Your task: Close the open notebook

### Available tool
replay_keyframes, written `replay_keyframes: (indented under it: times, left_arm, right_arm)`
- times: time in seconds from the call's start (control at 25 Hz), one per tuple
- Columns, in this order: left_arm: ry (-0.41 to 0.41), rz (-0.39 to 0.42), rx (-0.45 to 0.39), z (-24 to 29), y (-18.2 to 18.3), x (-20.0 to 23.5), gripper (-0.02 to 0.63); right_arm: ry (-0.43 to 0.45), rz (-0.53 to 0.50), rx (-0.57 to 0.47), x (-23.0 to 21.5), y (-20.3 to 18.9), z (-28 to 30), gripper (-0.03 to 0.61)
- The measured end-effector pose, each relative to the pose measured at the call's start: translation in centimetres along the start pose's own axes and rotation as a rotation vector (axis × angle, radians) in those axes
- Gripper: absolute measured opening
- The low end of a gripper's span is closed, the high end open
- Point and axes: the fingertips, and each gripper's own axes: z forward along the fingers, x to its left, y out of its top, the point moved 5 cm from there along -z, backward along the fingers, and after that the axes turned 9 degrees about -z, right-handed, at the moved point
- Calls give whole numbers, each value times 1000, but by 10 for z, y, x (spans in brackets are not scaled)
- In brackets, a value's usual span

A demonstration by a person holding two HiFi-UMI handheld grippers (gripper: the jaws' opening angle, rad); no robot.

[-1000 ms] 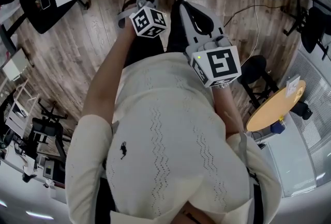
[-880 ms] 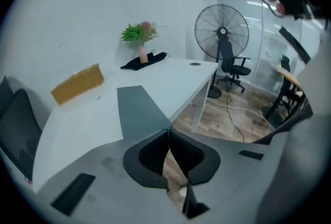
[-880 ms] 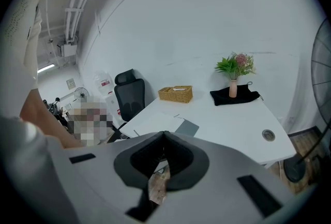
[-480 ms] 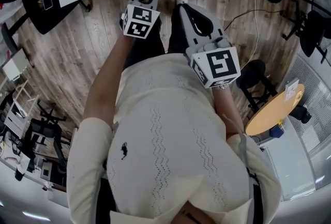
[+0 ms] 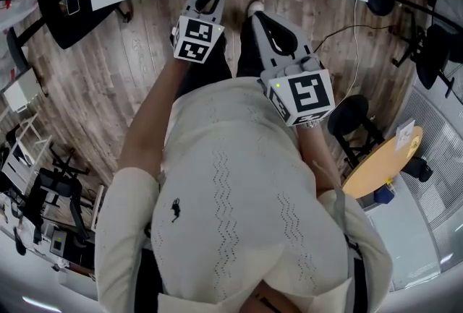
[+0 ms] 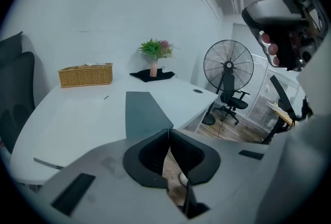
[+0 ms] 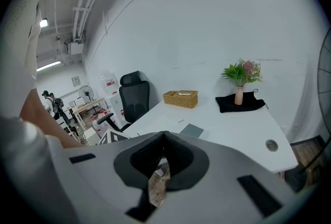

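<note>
- So: left tool and right tool are both pressed together, nothing pinched, held short of the counter.
- Notebook lies flat on the counter ahead, apparently still open — untouched, closing not begun, whole job left.

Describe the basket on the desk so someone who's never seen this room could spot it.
Start at the big white desk against the white wall. At its far edge, left of the vase of greenery on a black cloth, sits the basket. It's the only tan, woven, box-shaped thing there; the grey notebook lies flat nearer the front.
</note>
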Motion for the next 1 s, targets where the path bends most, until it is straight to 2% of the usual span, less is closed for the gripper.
replay_keyframes:
  times: [1.0]
  left_arm:
    - [62, -43, -106, -31, 20, 2, 23]
  right_arm:
    - [72, -100, -69, 18, 29, 2, 2]
